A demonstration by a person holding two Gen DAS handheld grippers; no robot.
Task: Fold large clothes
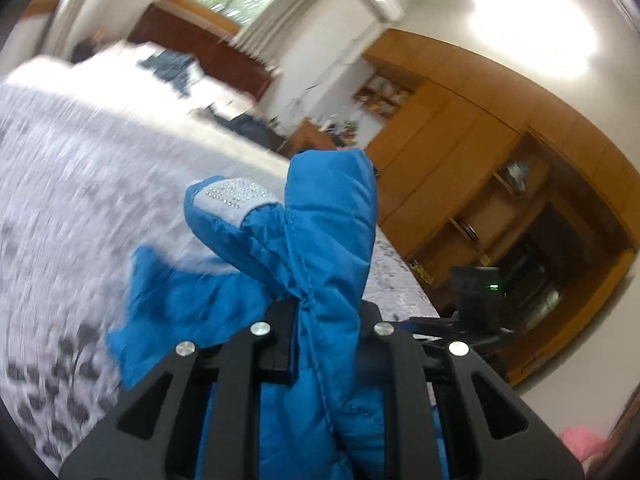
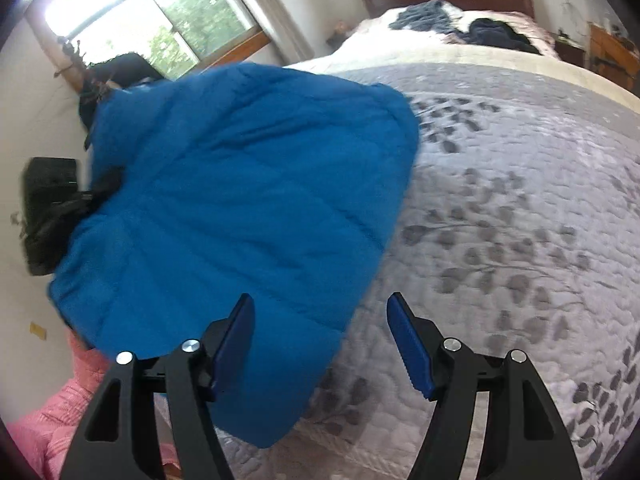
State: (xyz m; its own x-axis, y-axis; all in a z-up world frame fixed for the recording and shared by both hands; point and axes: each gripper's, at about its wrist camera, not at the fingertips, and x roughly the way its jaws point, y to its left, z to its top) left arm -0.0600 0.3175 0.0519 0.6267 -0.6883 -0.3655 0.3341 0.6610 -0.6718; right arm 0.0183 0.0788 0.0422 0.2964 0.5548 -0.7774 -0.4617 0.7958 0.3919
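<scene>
A blue quilted puffer jacket [image 2: 240,208] hangs lifted over the near left part of the bed [image 2: 500,200], its hem drooping onto the grey leaf-patterned quilt. In the left wrist view my left gripper [image 1: 324,320] is shut on a bunched fold of the blue jacket [image 1: 328,240]; a pale tab with rhinestones [image 1: 236,196] sticks up beside it. My right gripper [image 2: 320,344] stands open just below the jacket's lower edge, nothing between its blue pads [image 2: 408,344]. The other gripper shows as a dark shape [image 2: 52,208] behind the jacket at the left.
Pink knitted fabric [image 2: 52,412] lies at the near left bed corner. Dark clothes [image 2: 496,34] are piled near the headboard. Wooden wardrobes and shelves [image 1: 480,168] line the wall beyond the bed. A window [image 2: 160,28] sits at the far left.
</scene>
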